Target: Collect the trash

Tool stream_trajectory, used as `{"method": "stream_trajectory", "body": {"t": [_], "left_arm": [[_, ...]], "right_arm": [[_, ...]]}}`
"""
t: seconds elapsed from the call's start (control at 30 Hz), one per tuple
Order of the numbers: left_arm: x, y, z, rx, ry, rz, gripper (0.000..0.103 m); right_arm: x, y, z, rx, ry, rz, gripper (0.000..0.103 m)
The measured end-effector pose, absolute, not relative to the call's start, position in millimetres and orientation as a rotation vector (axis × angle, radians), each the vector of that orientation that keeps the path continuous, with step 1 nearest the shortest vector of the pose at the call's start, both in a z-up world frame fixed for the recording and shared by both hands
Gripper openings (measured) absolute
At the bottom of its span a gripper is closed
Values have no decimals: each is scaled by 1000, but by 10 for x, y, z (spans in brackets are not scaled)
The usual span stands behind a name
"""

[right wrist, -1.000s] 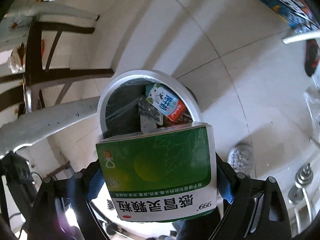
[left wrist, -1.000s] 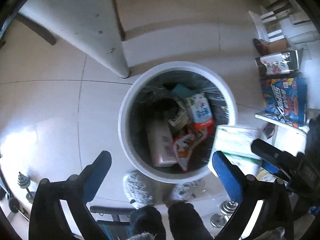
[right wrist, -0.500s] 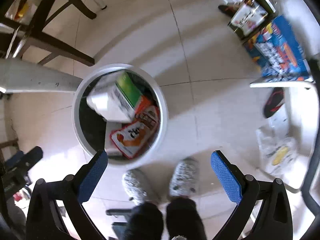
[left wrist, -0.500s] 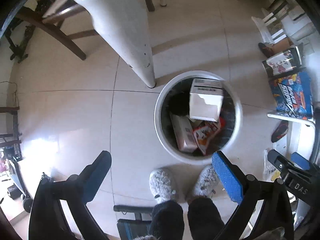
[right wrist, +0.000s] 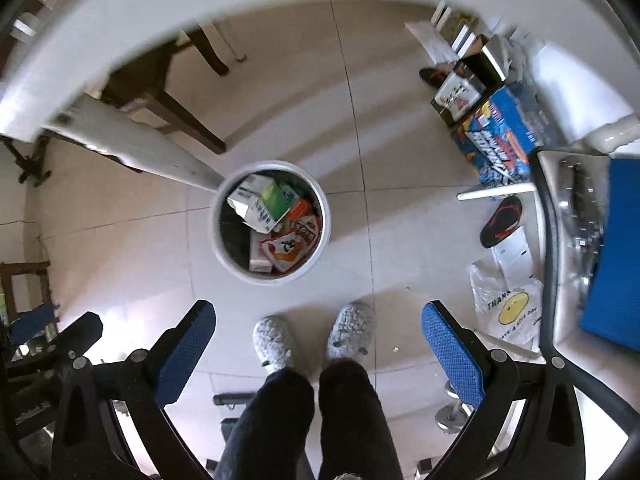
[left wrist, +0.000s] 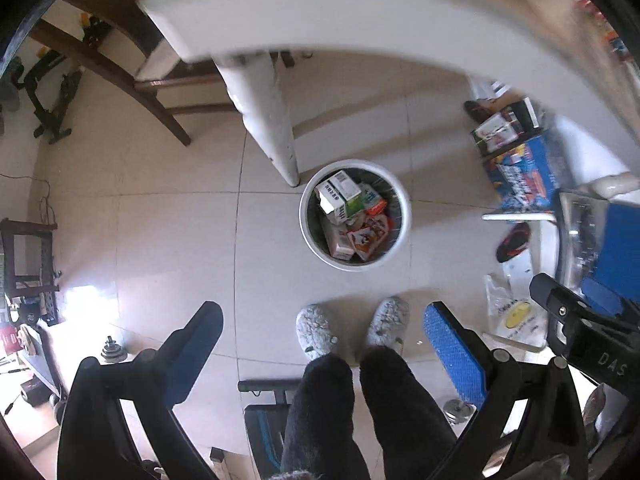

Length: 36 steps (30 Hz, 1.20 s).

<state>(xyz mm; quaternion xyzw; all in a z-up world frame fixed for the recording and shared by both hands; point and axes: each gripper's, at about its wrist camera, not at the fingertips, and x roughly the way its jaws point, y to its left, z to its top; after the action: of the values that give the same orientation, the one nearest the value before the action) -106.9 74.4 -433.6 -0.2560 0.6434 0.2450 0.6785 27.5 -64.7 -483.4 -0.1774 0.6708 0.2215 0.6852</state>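
- Now that the green-and-white medicine box (right wrist: 262, 202) lies in the white trash bin (left wrist: 403, 216) near the middle of both views, the right gripper (right wrist: 320, 348) that carried it a second ago holds nothing — its blue pads spread wide at the lower corners of its frame.
- The box rests tilted on top of the pile, toward the upper left of the bin's opening, leaning over a red snack wrapper (right wrist: 286, 250) and a pale carton (left wrist: 338, 242).
- The left gripper (left wrist: 320, 348) is likewise wide apart and empty.
- Both cameras have pulled back: the bin, which filled much of the frame a second ago, is now small, and the person's grey slippers (left wrist: 316, 330) show at lower centre, just beside the bin.
- A white table edge (left wrist: 360, 12) now arcs blurred across the top of each view — the grippers have risen to about its height.
- This piece looks done, I judge; the likely next step is finding more trash, perhaps on that table.
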Motion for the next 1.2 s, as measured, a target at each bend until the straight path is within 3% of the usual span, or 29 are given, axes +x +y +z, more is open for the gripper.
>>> {"method": "stream_trajectory", "body": {"t": [0.33, 0.63, 0.87, 1.2], "left_arm": [[-1203, 520, -2863, -631, 1290, 432, 103], [-1331, 401, -2023, -703, 1180, 304, 103], [-1411, 337, -1586, -713, 1104, 294, 103], [-1489, 320, -1427, -716, 1091, 290, 103]], "right_arm": [[115, -1087, -3108, -257, 1499, 617, 103], [36, -1345, -1825, -237, 1425, 735, 103], [-99, -1412, -1313, -216, 1419, 813, 103], [-188, -1437, -1031, -213, 1408, 872, 103]]}}
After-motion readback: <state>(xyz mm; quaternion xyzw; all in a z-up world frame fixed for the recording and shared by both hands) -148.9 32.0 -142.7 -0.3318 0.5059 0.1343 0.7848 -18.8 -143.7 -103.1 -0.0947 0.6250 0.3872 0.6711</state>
